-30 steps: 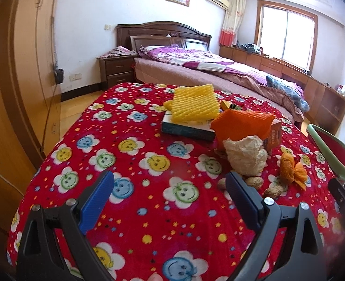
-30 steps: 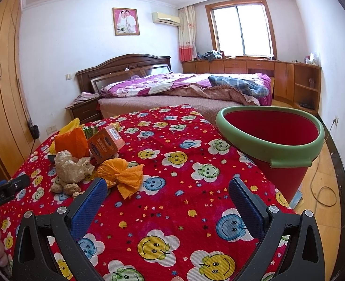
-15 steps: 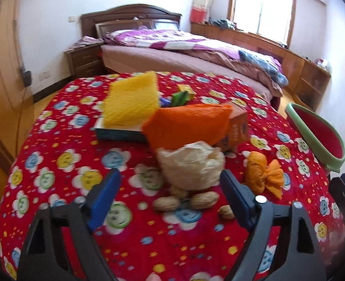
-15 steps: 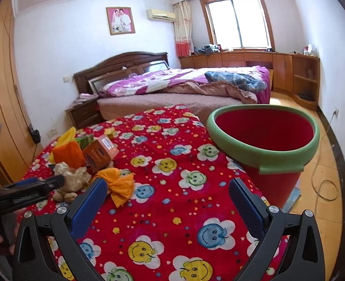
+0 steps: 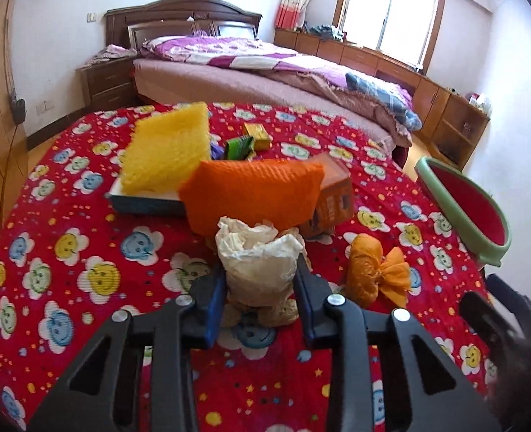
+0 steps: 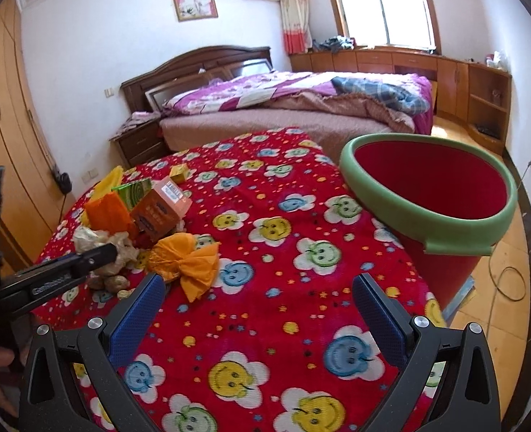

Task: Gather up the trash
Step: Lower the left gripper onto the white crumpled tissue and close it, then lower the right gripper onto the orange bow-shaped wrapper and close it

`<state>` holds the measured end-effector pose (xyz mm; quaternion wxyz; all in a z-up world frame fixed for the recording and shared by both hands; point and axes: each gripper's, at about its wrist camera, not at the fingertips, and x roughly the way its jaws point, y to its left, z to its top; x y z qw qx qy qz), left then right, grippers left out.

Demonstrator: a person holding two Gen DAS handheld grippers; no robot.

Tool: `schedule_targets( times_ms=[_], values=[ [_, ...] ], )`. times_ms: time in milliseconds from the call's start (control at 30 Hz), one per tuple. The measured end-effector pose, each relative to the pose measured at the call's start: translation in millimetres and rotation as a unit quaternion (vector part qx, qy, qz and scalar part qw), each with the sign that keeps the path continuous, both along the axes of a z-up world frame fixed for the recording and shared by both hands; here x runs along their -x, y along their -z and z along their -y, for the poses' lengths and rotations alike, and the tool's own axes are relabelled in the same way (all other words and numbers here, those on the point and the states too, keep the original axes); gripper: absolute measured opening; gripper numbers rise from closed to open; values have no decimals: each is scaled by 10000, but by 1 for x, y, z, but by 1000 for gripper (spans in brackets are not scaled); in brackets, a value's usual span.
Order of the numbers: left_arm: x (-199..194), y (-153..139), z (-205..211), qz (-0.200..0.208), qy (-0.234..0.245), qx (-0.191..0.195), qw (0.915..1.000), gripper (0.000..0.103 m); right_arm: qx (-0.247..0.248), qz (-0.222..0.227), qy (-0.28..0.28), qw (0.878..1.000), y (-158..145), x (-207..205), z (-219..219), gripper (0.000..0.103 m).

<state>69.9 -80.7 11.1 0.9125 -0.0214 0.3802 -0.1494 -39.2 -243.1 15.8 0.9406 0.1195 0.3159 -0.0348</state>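
Orange wrapper [image 5: 377, 273] (near peanuts [image 5: 278, 311])

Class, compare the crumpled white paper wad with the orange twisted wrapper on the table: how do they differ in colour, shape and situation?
The white paper wad is pale and lumpy; the orange twisted wrapper is bright and pinched like a bow. The wad sits between the closing fingers of the left gripper; the wrapper lies free beside it. Both rest on the flowered tablecloth.
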Motion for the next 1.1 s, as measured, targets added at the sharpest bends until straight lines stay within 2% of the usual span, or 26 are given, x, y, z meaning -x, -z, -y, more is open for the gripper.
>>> schedule_targets(
  times_ms=[167,300,467,600,633,700,733,800,867,967,1100],
  values=[
    [7,-14,-22,35,-24,189,9998,35,-2,-196,-217,9996,1,-18,-15,103],
    [5,-20,-39,139,-258,142,9995,35,-57,-414,-333,9986,6,-38,-27,103],
    [-11,-12,-57,-4,-480,181,9987,35,16,-657,-412,9970,13,-61,-46,103],
    [-21,0,-63,-223,-429,367,9982,35,114,-799,-421,9958,18,-73,-60,100],
    [-23,2,-62,-274,-365,399,9982,35,128,-829,-416,9956,18,-75,-62,94],
    [-25,6,-60,-350,-210,472,9980,35,125,-975,-385,9944,23,-79,-67,78],
    [-26,6,-57,-367,-136,496,9980,35,101,-1019,-372,9940,25,-82,-68,65],
    [-27,6,-54,-371,-15,529,9979,35,57,-1023,-298,9943,27,-82,-69,62],
    [-27,5,-50,-348,61,533,9980,35,49,-901,-275,9955,23,-77,-68,45],
    [-25,3,-45,-319,97,560,9979,35,116,-784,-324,9963,16,-72,-68,34],
    [-20,-5,-39,-217,130,533,9983,35,78,-542,-409,9977,3,-61,-62,30]
  ],
)
